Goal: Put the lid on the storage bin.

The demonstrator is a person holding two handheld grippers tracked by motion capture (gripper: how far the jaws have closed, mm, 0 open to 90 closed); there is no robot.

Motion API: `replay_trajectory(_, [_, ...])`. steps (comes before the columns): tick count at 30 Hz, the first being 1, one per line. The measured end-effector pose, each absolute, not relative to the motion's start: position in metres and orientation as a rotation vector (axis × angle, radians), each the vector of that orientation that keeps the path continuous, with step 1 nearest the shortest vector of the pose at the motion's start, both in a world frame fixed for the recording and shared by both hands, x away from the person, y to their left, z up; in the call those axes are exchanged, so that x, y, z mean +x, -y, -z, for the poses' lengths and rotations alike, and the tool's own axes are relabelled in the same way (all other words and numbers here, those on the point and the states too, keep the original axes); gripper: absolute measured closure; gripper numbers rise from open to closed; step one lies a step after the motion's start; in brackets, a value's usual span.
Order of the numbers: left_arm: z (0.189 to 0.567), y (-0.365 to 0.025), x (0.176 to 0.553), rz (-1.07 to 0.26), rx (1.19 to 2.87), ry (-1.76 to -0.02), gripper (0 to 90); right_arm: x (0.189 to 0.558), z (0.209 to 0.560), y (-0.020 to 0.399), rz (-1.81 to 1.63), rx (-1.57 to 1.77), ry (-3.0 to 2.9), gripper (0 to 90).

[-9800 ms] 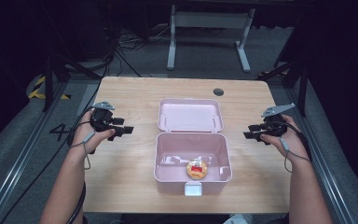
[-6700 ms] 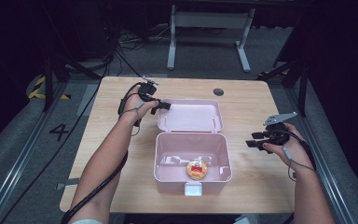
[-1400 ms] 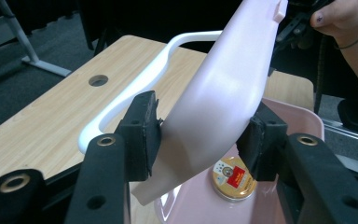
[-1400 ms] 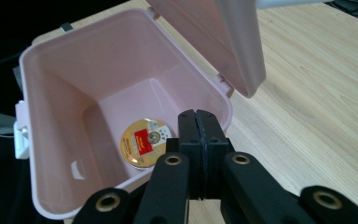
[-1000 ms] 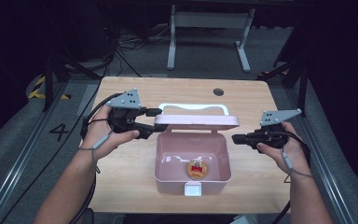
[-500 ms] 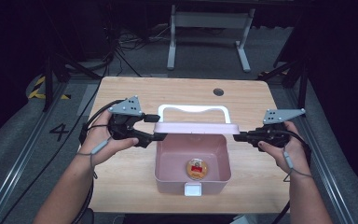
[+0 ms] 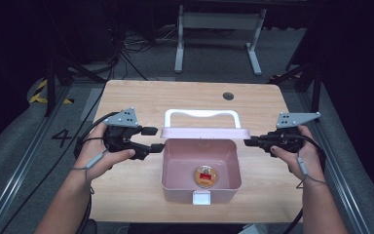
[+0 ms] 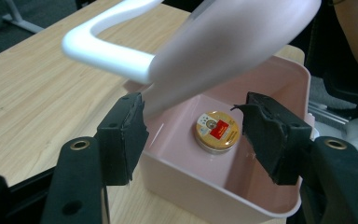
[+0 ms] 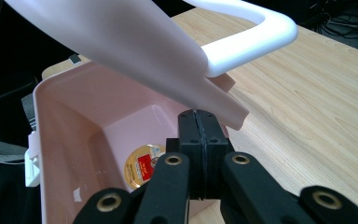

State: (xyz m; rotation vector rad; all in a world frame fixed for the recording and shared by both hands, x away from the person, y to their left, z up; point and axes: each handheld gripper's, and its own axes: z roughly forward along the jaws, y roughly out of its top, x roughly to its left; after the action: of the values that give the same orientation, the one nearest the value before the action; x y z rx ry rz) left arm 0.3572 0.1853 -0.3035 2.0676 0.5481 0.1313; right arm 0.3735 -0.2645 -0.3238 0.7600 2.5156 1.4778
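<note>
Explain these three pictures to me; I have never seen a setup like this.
A person sits at a wooden table and holds a hand tool with two black jaws in each hand. One picture looks down from above; the other two come from small cameras on the tools. On the table stands a pink box with a round tin inside. Its lid, with a white handle, hangs half closed. The left gripper is open beside the lid, holding nothing. The right gripper is shut at the lid's other end.

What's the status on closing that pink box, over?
Left gripper open beside lid, released. Right gripper shut, at lid's right edge. Lid half closed over box; tin inside, nothing blocking.
</note>
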Motion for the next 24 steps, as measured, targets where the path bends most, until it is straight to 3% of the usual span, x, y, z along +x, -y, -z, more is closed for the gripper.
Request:
replay_trajectory(10, [0.313,-0.218,0.372,-0.153,2.018,-0.684,40.4,0.371,0.325,0.265,-1.47,0.768,-2.568,89.8])
replay_trajectory(16, [0.32,-0.233,0.381,-0.232,2.013,-0.786,40.8,0.37,0.326,0.264,-1.457,0.765,-2.59,89.0])
replay_trajectory(24, [0.331,-0.239,0.391,-0.189,2.004,-0.828,40.9,0.365,0.328,0.261,-1.392,0.735,-2.639,88.2])
